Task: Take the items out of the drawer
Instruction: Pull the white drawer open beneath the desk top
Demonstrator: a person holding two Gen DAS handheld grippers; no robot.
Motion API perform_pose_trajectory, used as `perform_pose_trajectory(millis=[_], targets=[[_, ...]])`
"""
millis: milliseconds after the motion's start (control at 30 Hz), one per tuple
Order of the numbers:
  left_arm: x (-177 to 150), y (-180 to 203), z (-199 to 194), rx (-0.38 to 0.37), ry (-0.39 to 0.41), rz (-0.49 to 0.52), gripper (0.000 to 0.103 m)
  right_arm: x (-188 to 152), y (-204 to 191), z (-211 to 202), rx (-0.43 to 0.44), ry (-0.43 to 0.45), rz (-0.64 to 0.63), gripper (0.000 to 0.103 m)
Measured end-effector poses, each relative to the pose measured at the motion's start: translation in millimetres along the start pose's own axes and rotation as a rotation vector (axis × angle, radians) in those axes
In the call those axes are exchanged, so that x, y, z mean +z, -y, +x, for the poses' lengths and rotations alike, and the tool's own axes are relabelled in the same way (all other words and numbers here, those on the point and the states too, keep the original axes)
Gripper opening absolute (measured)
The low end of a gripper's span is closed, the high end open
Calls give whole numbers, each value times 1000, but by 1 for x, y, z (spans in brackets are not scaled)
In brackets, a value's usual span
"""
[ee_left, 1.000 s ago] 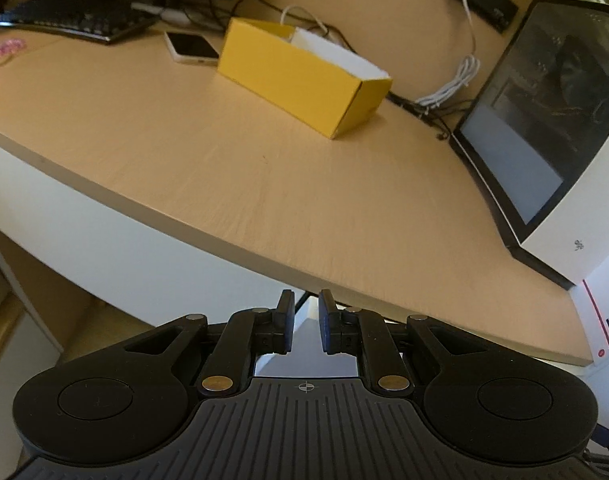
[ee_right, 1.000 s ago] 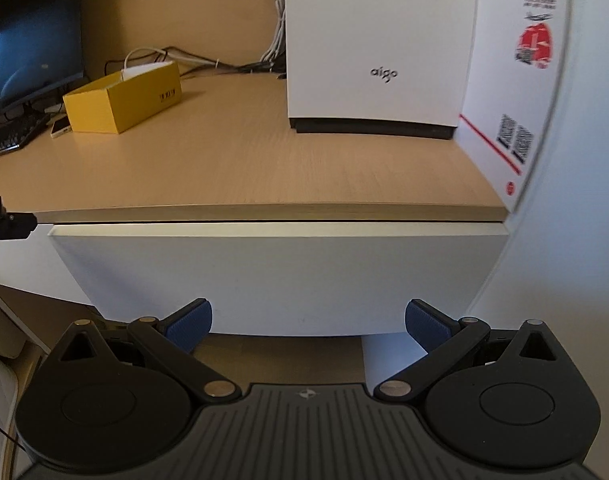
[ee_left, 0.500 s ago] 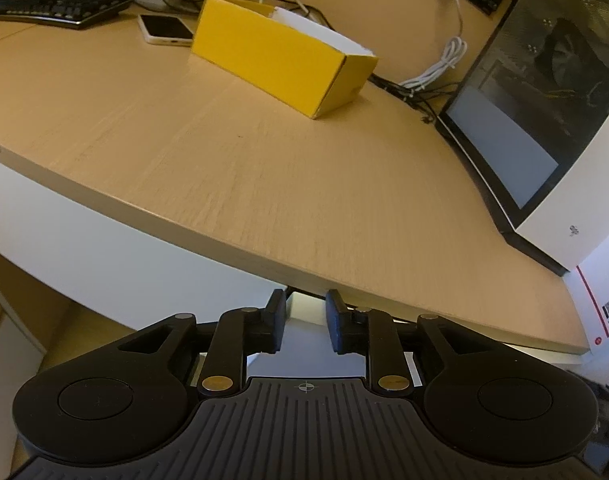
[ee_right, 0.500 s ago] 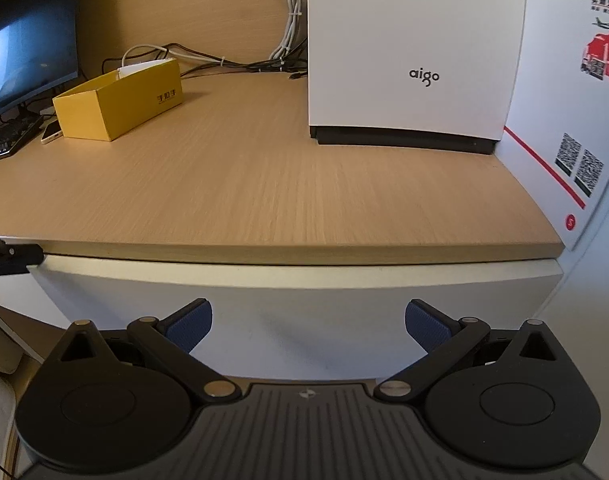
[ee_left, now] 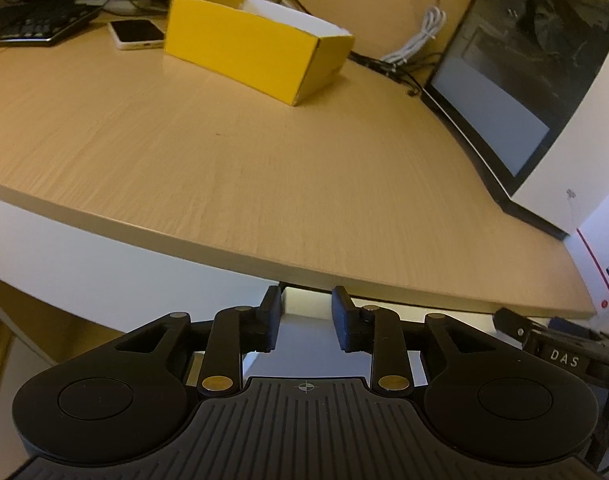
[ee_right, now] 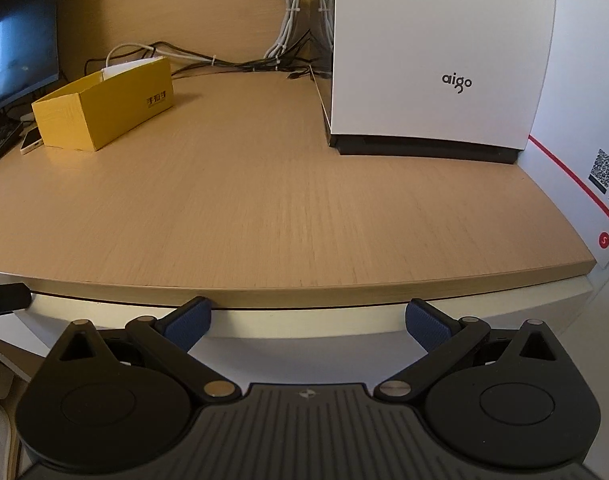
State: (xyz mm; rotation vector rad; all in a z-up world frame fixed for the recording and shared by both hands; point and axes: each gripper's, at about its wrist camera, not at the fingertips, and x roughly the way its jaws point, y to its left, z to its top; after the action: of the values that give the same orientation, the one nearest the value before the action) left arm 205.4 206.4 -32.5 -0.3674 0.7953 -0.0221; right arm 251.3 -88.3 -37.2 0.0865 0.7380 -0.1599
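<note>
Surveying the desk front: both hand-held tools sit low at the near edge, pointing in under the top.
Left gripper (ee_left: 306, 310): jaws parted by a narrow gap, nothing between them; the tips sit just below the desk edge, at the left end of the drawer front.
Right gripper (ee_right: 308, 318): jaws spread wide, empty; the blue pads (ee_right: 186, 322) sit close to the drawer's upper edge, whether touching I cannot tell.
Drawer (ee_right: 304, 322): a white front panel directly under the desktop, at the right part of the desk; only a thin dark seam shows between panel and top, and its contents are hidden.
Desktop (ee_right: 288, 208): light wood grain, bare across the near middle.
Yellow box (ee_right: 104, 110): an open-topped carton at far left, dark characters printed on its side, something white showing at its far end.
Phone (ee_left: 138, 34): white-edged, dark screen up, flat just left of the yellow box.
Keyboard (ee_left: 32, 26): black, at the far left, beyond the phone.
Computer case (ee_right: 436, 56): white, upright at far right, "aigo" on its front, dark base; a dark glass side panel (ee_left: 544, 60) faces left.
Cables (ee_right: 288, 20): white and black, bundled along the far wall behind the box and the case.
White carton (ee_right: 584, 160): stands at the right end of the desk beside the case, with a red stripe and QR codes.
Monitor (ee_right: 12, 32): dark screen, far left.
</note>
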Motion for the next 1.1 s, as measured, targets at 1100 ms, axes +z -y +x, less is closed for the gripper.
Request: perform_pose_trajectory(millis=[1100], targets=[[-1,4,-6,31,-22,30,26,0,2,-4,23,-43,-10,103]])
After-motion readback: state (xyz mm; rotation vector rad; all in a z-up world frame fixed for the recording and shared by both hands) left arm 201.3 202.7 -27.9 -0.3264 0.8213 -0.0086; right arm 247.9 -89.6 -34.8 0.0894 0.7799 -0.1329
